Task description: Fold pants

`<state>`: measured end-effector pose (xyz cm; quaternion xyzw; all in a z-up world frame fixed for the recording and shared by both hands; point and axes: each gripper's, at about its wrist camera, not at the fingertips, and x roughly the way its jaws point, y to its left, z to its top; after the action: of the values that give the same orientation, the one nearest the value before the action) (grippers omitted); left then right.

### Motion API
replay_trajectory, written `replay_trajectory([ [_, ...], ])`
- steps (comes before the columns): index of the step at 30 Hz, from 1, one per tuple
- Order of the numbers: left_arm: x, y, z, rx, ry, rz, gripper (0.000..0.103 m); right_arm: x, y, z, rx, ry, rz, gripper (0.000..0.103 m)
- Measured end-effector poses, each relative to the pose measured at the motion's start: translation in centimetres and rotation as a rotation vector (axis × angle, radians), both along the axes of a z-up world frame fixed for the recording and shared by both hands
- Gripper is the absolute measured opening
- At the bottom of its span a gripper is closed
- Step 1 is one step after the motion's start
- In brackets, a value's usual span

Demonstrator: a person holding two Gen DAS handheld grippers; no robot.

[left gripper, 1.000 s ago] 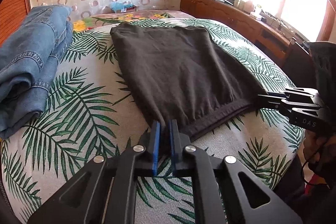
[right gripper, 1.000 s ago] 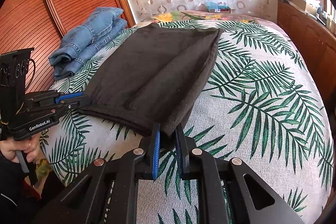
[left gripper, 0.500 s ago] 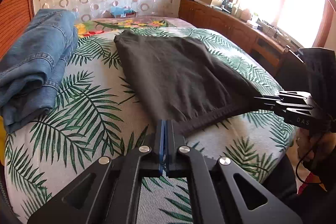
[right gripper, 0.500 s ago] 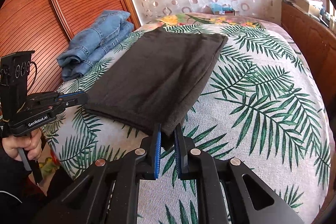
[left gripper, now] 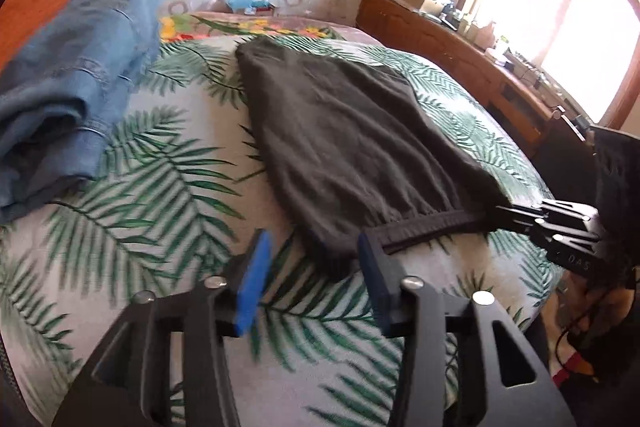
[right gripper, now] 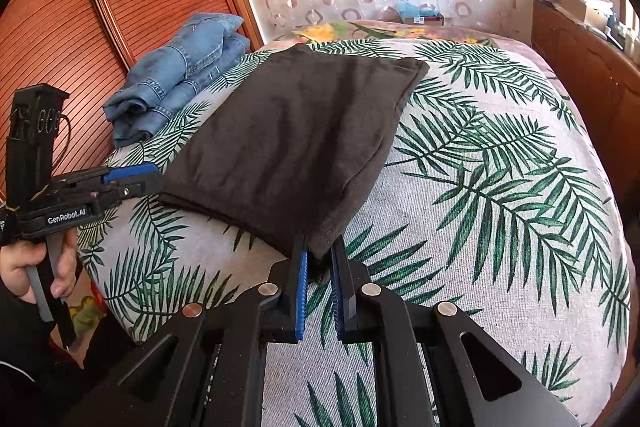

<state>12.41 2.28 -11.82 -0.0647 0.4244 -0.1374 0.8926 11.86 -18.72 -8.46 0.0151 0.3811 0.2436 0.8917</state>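
Left gripper [left gripper: 310,269]: jaws opening, blue pads spread, the near corner of the dark pants [left gripper: 352,143] lying between them but not pressed. Right gripper [right gripper: 319,259]: jaws nearly together, pinching the other near corner of the pants, a small fold of dark cloth caught between the blue pads. In the right wrist view a hand [right gripper: 28,267] grips the left tool's handle at the left edge of the bed. The pants lie folded into a flat, roughly rectangular panel on the leaf-print bedspread [right gripper: 500,187], ribbed waistband along the near edge, far edge reaching toward the wall end of the bed. A heap of blue jeans [left gripper: 68,91] sits to the left of the pants — apart from them, close to the wooden sliding door [right gripper: 80,7]. A wooden sideboard [left gripper: 460,55] runs along the right under a bright window [left gripper: 568,7] — items on it too small to identify.
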Motion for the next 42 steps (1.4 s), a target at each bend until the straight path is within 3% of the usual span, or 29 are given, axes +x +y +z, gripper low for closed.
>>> replay_trajectory([
  [6,0.1,-0.8,-0.7,0.017,0.009,0.013,0.046,0.1,-0.2,-0.2,0.007,0.0,0.002,0.01],
  [11,-0.3,-1.2,-0.7,-0.005,0.013,-0.024,0.018,-0.1,-0.3,-0.2,0.012,-0.003,0.004,0.01],
  [14,-0.8,-1.0,-0.2,-0.017,-0.006,-0.025,0.011,-0.2,-0.4,-0.3,0.022,-0.004,0.007,0.01],
  [32,-4.8,-1.5,3.6,-0.011,-0.098,-0.061,0.009,-2.8,-1.6,1.7,0.066,-0.021,0.031,0.01],
  [42,-6.2,-1.5,6.2,-0.022,-0.16,-0.062,0.009,-5.2,-2.4,4.5,0.069,-0.059,0.055,0.01],
])
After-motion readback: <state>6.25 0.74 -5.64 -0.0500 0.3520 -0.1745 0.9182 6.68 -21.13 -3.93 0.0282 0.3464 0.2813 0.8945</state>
